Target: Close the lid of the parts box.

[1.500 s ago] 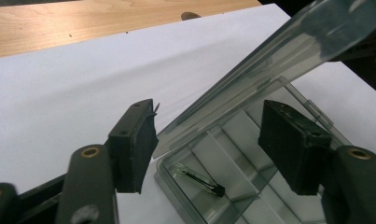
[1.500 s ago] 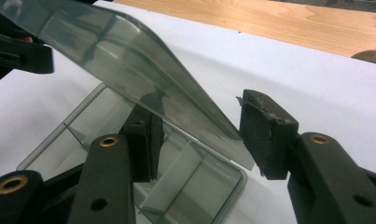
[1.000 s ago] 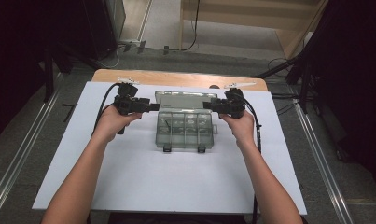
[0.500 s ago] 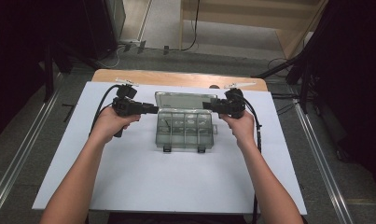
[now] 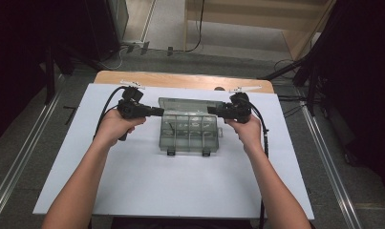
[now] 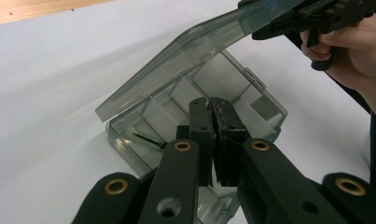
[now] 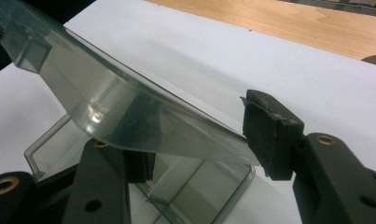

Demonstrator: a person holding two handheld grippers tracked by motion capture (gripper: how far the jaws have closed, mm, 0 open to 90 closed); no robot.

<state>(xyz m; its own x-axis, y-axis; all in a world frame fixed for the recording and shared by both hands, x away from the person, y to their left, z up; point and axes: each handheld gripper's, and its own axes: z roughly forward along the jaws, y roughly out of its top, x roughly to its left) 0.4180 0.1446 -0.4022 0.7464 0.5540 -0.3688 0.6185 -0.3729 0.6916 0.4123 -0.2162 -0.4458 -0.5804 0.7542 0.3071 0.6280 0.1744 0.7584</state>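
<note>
Holding the clear lid [image 7: 129, 116] up at a slant, the right gripper [image 7: 199, 149] is keeping its fingers apart with the lid's edge lying between them, one pad [image 7: 269, 135] touching that edge, the other under the lid, so it looks propped rather than firmly pinched. Over the open box [image 6: 251, 107], the left gripper [image 6: 212, 140] has just been closing, and its fingers are now pressed together with nothing between them, hovering just above the dividers. In the compartment just beyond those fingertips, a thin dark pin [image 6: 146, 137] is lying on the floor of the box. From above, both grippers are meeting at the box on the white sheet [image 5: 180, 191]. Risk from here: the lid is resting on a loose hold, so any tilt of the right hand could let it slip and drop onto the left fingers, or nudge the light box sideways.
</note>
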